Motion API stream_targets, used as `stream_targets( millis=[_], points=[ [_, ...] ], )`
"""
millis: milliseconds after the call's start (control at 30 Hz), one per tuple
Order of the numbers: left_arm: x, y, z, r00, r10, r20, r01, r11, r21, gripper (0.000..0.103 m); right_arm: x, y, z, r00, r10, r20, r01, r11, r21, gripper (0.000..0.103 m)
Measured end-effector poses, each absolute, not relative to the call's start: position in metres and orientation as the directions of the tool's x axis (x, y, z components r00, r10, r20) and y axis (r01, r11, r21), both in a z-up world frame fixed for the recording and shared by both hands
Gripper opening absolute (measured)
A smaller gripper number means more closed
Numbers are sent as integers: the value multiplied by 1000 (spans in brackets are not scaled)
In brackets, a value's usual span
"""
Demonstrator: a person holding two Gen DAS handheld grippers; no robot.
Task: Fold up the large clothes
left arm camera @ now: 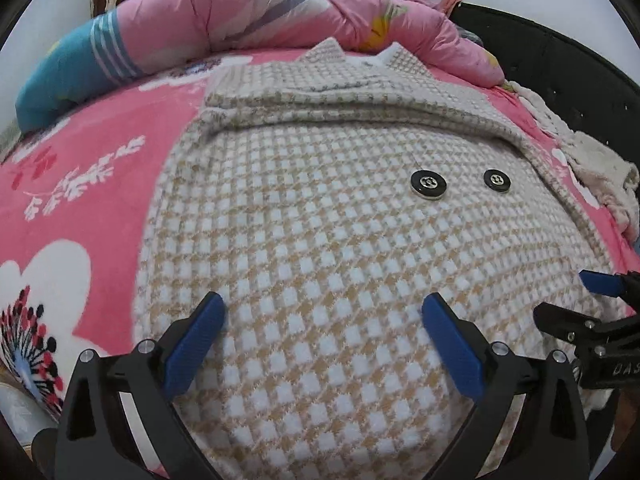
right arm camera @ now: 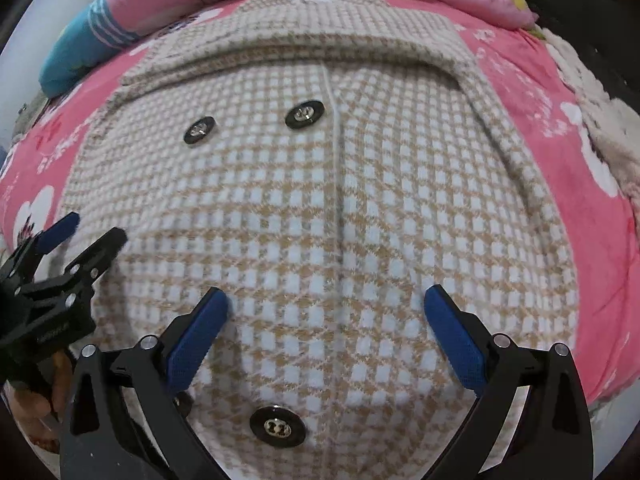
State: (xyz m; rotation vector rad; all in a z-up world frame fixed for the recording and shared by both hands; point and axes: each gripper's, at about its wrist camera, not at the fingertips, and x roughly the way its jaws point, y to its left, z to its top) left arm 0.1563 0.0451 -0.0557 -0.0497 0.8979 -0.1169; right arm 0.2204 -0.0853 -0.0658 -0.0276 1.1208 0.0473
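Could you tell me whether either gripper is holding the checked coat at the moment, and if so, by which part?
Nothing is held. The left gripper and right gripper are both open above the checked coat, with no fabric pinched between their fingers.

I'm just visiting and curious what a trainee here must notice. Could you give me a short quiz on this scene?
1. True or false: the left gripper is clamped on the checked coat.
2. How many black buttons show in the right wrist view?
3. The coat lies on: A) a wooden floor B) a pink bedsheet C) a chair

Key: 1 false, both grippers' jaws stand open; 2 three; 3 B.
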Motion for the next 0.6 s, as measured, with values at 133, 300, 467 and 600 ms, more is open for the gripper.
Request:
stream_targets(
  millis=[133, 300, 467, 600],
  points=[
    [154, 43, -59, 629, -112, -770, 84, 994, -76, 98, 222, -86, -67, 431, 44, -901, -29, 999, 35, 95],
    [153, 45, -59, 632, -115, -766, 74, 993, -87, 98, 224, -88, -66, 421, 23, -907, -15, 1000, 18, 95],
    [154, 45, -59, 637, -113, -762, 66, 994, -92, 98, 229, -85, -68, 408, 11, -913, -3, 1000, 11, 95],
    [154, 45, -60, 638, -112, -762, 66, 994, -91, 98, 229, -83, -68, 404, 7, -915, -1, 1000, 7, 95]
  ],
)
